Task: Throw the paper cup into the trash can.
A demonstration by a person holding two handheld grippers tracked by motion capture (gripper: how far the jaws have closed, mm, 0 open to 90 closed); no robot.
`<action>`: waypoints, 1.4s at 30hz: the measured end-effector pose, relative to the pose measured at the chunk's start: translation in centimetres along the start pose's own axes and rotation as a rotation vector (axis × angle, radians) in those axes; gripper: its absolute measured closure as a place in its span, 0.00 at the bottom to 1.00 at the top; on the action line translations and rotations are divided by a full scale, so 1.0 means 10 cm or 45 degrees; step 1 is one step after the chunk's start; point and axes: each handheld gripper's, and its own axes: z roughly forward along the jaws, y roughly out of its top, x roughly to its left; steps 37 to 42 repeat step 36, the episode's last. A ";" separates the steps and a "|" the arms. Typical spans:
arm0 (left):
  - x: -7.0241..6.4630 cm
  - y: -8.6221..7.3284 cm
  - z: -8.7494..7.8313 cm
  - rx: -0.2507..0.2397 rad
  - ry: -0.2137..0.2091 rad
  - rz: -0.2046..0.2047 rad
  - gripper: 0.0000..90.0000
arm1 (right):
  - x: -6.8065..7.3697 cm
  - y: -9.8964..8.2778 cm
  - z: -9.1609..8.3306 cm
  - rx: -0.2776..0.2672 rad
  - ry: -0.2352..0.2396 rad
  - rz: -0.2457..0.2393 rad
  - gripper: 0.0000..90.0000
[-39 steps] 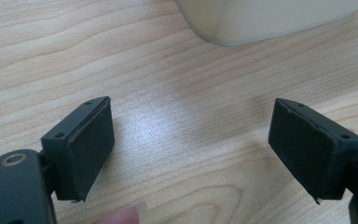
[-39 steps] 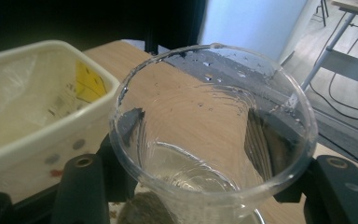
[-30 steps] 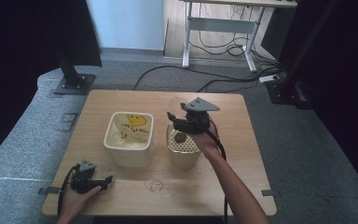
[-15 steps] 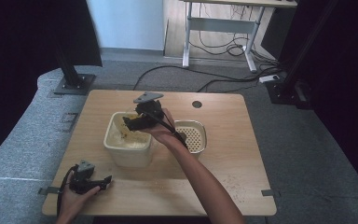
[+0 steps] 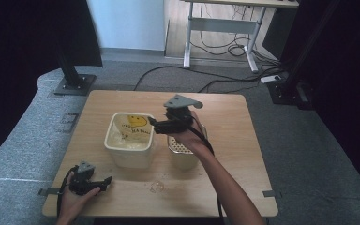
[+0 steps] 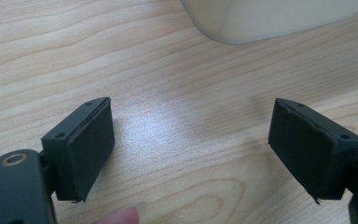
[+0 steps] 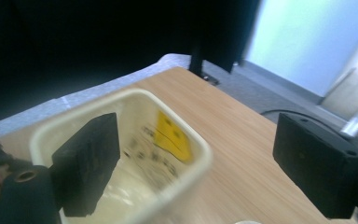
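Observation:
A cream square tub [image 5: 130, 140] with a yellow smiley print inside stands mid-table, and its rim [image 7: 121, 105] fills the lower left of the right gripper view. Just right of it is a perforated cup [image 5: 182, 151]. My right gripper [image 5: 153, 123] [image 7: 198, 135] hovers over the tub's right rim, pointing left. Its jaws sprang wide and have just eased in a little, with nothing between them. My left gripper [image 5: 104, 180] [image 6: 191, 121] rests open on the wood near the front left corner, also with nothing between its pads.
The wooden table [image 5: 225, 140] has bare wood along the far edge and on its right side. A small shiny spot [image 5: 157, 187] lies near the front edge. The tub's lower corner [image 6: 270, 18] sits just beyond my left gripper.
My right gripper went from above the perforated cup left to over the tub, then drew back to the tub's right rim. A dark lump seen in the cup earlier is gone from it. The left hand stayed still.

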 end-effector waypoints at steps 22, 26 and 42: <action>-0.01 0.01 0.02 -0.005 0.019 -0.001 0.16 | -0.34 -1.69 -1.21 -0.080 -0.261 0.204 0.24; -0.02 0.01 0.03 -0.008 0.027 0.004 0.16 | -0.37 -2.05 -1.24 -0.044 -0.272 0.295 0.24; -0.03 0.02 0.05 -0.006 0.032 0.019 0.16 | -0.46 -2.22 -1.21 -0.013 -0.319 0.347 0.25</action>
